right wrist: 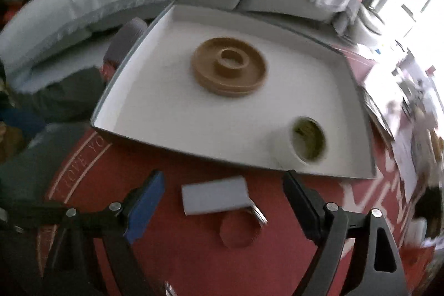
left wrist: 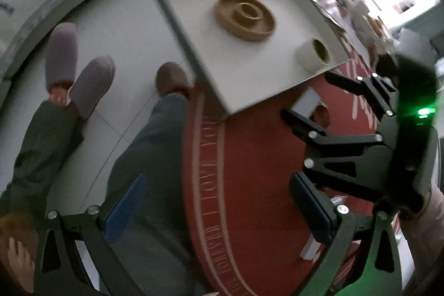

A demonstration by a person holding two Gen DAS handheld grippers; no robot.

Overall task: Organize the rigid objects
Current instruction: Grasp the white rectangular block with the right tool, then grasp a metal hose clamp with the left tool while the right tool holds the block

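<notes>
Right wrist: my right hand-held gripper (right wrist: 222, 201) gapes w/ white block (right wrist: 215, 197) between jaws, untouched; left hand-held gripper (left wrist: 219, 201) open too.

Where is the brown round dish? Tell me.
In both wrist views the brown round dish sits in the white tray, near its middle, apart from the white cup at the tray's corner.
</notes>
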